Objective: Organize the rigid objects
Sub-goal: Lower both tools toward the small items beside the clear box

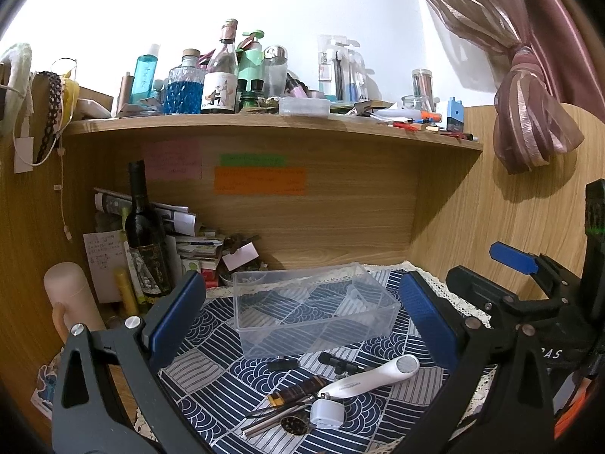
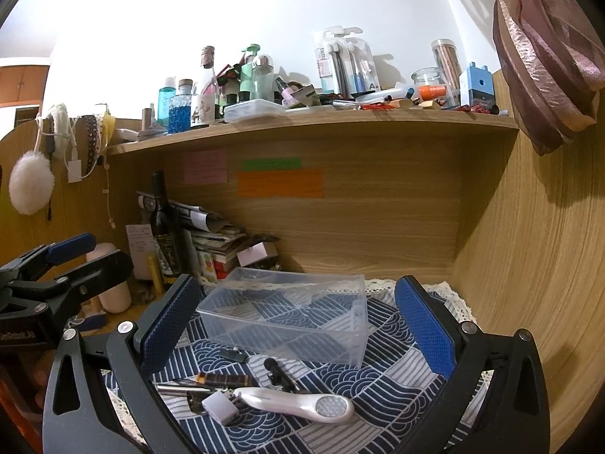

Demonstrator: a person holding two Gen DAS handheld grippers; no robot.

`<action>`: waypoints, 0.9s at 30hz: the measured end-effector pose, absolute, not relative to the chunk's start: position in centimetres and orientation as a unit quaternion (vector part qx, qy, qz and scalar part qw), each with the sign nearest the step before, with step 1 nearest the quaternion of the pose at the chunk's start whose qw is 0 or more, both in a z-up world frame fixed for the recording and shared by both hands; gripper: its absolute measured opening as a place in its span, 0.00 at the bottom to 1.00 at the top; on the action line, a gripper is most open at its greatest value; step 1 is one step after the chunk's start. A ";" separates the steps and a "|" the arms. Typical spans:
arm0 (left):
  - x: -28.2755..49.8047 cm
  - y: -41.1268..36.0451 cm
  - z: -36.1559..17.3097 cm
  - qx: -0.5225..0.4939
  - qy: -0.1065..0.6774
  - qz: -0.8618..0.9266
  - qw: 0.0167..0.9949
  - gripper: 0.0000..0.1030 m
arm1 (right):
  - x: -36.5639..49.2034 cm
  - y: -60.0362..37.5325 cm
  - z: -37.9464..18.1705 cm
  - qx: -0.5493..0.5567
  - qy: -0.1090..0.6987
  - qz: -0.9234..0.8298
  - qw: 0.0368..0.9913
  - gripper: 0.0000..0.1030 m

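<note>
A clear plastic box (image 1: 314, 312) with dividers stands empty on a blue-and-white patterned cloth (image 1: 211, 374); it also shows in the right wrist view (image 2: 287, 317). In front of it lie small items: a white handheld device (image 1: 370, 376) (image 2: 298, 403), a white charger plug (image 1: 327, 414) (image 2: 220, 406), a brown-and-gold tube (image 1: 298, 391) (image 2: 227, 379), metal sticks (image 1: 272, 422) and a black clip mic (image 1: 340, 362) (image 2: 280, 374). My left gripper (image 1: 302, 325) is open and empty above the cloth. My right gripper (image 2: 295, 325) is open and empty, to the left gripper's right (image 1: 522, 295).
A dark wine bottle (image 1: 145, 234), stacked papers and boxes (image 1: 196, 242) and a pink flask (image 1: 72, 295) crowd the back left. A wooden shelf (image 1: 272, 128) above holds several bottles and stationery. Wooden walls enclose the desk nook; a tied pink curtain (image 1: 529, 113) hangs right.
</note>
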State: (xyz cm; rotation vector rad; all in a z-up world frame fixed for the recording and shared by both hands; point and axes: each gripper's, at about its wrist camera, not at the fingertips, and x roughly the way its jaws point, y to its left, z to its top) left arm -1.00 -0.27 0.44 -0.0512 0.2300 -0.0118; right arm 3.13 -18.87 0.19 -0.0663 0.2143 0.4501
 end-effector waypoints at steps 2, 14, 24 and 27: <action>-0.9 -0.2 0.4 -0.027 0.117 -0.008 0.993 1.00 | 3.1 -18.8 0.2 -0.031 0.107 0.223 0.968 1.00; 0.0 0.9 -0.4 -0.029 0.139 0.002 0.990 1.00 | 4.6 -18.8 -0.8 -0.029 0.137 0.240 0.961 1.00; 2.4 3.9 -6.5 -0.061 0.251 0.025 0.966 0.83 | 8.0 -19.1 -6.2 -0.054 0.238 0.220 0.944 1.00; 2.6 3.8 -8.6 -0.063 0.280 0.025 0.958 0.73 | 8.2 -18.3 -7.8 -0.062 0.267 0.236 0.932 0.98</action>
